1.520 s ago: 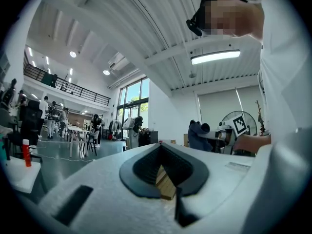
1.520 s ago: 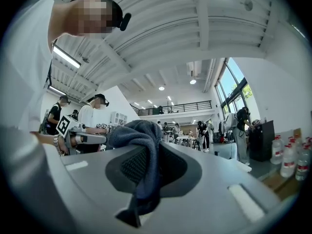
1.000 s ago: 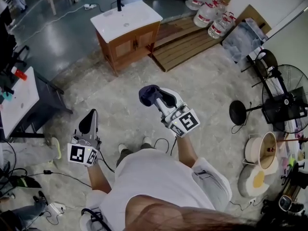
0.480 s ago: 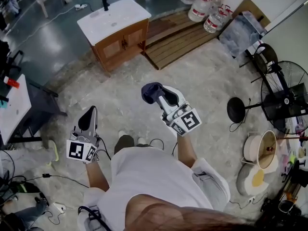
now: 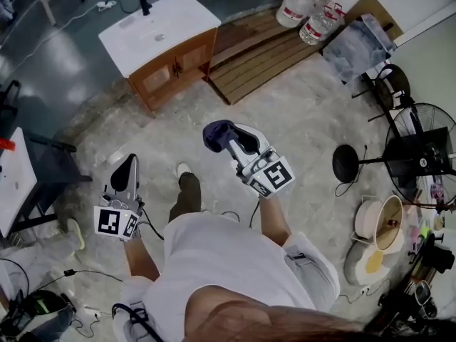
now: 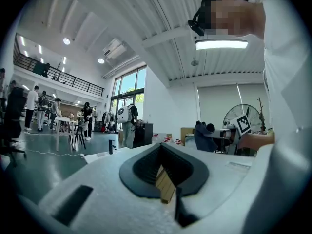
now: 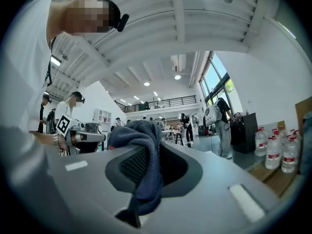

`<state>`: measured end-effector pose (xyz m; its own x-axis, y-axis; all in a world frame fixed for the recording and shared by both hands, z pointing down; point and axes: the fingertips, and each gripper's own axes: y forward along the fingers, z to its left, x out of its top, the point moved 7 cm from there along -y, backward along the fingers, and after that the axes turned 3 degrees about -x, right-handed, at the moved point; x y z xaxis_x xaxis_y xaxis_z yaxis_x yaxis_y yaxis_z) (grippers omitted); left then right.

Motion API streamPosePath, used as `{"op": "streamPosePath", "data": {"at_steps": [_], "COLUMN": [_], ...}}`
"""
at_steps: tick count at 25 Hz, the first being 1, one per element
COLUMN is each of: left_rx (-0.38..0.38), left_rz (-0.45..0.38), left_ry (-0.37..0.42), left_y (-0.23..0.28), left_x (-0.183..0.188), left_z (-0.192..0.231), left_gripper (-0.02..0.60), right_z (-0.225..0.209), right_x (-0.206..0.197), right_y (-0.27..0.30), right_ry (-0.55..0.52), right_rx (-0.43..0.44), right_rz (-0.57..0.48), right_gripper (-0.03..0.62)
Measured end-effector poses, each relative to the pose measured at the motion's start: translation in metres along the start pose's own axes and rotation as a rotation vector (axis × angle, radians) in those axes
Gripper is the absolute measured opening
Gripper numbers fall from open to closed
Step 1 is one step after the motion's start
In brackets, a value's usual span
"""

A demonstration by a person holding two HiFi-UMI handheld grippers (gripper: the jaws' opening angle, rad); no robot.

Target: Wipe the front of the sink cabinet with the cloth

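Note:
The sink cabinet point(image 5: 173, 65) is wooden with a white top and a black tap, and stands on the floor at the upper left of the head view, well ahead of both grippers. My right gripper point(image 5: 226, 140) is held out at mid-frame, shut on a dark blue cloth point(image 5: 215, 135). In the right gripper view the cloth point(image 7: 140, 152) hangs bunched between the jaws of the right gripper point(image 7: 146, 147). My left gripper point(image 5: 127, 171) is lower at the left, shut with nothing in it. The left gripper view shows the left gripper point(image 6: 162, 150) with its jaws together, and the cloth point(image 6: 204, 132) off to the right.
A wooden pallet point(image 5: 263, 45) lies right of the cabinet, with several water bottles point(image 5: 299, 6) behind it. A dark table point(image 5: 43, 169) stands at the left, and a fan point(image 5: 420, 148) and round stands at the right. Cables trail on the floor. People stand in the hall beyond.
The person has stepped forward, one foot now ahead; the cabinet has drawn nearer and shifted left in the head view. Both grippers keep their pose, cloth still held.

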<state>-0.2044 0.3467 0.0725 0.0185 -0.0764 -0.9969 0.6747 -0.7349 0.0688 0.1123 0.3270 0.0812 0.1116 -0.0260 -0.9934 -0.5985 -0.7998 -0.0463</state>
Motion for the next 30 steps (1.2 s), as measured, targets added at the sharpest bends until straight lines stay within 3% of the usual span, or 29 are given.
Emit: {"op": "streamPosePath", "data": {"at_steps": [6,11,16,24,30], "left_rx": [-0.024,-0.042,-0.029,0.088,0.113], "left_rz": [0.023,0.028,0.047,0.097,0.086], "left_ry": [-0.034,-0.032,-0.055,-0.133,-0.173], "left_y": [0.078,0.134,0.174,0.238,0.265], "left_x": [-0.002,-0.003,-0.016,-0.050,-0.091], "left_z": [0.086,0.124,0.129,0.113,0.130], "left_gripper": [0.003,0.003,0.003,0.003,0.003], "right_z": [-0.050,-0.090,-0.137,-0.221,-0.240], "right_x": [0.000,-0.007,-0.034,-0.080,-0.127], "right_y": [0.107,0.153,0.180,0.226,0.293], "right_ry": [0.004,0.014,0.021,0.043,-0.015], "right_rx": [0.025,-0.003,-0.011,0.092,0.147], "right_rz": [0.053,0.058,0.087,0.182,0.183], "right_gripper": [0.067,0.066,0.067,0.067,0.066]}}
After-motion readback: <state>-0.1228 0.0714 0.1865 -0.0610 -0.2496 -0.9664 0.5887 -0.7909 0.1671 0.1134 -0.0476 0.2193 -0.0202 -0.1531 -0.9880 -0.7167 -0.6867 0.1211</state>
